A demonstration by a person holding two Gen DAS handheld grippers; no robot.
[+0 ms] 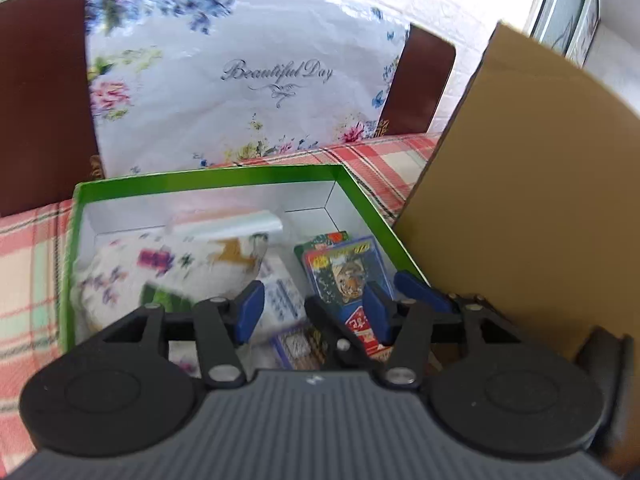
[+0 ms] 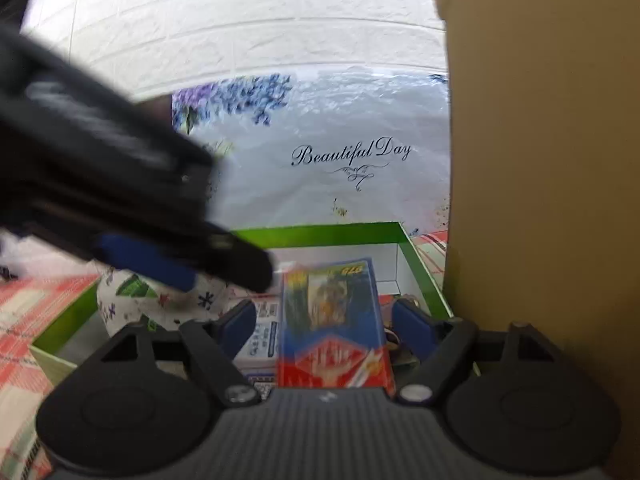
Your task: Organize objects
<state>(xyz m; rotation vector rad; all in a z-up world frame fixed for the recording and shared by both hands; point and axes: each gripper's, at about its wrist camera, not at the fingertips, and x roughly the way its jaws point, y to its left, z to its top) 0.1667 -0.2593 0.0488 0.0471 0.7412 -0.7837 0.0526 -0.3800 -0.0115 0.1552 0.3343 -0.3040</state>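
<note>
- Left wrist view: left gripper [image 1: 316,304] over the green-rimmed cardboard box [image 1: 208,182], jaws spread wide, nothing between them.
- Just beyond, inside the box: blue tiger-print card pack [image 1: 346,270] at the right wall, white flower-print pouch [image 1: 168,268] at the left.
- Right wrist view: right gripper [image 2: 324,320] with jaws parted either side of the card pack, contact unclear through blur.
- Box on a red plaid desk [image 1: 28,248], plain brown cardboard panel [image 1: 520,184] upright at its right.

a white brick-patterned wall [image 2: 248,24] is seen at the back. against it a flowered sheet [image 1: 240,80] lettered "beautiful day" is stood between dark brown chair backs [image 1: 40,92]. below the sheet a red plaid tablecloth [image 1: 380,164] is spread. a window [image 1: 568,12] is glimpsed to the sheet's right.
</note>
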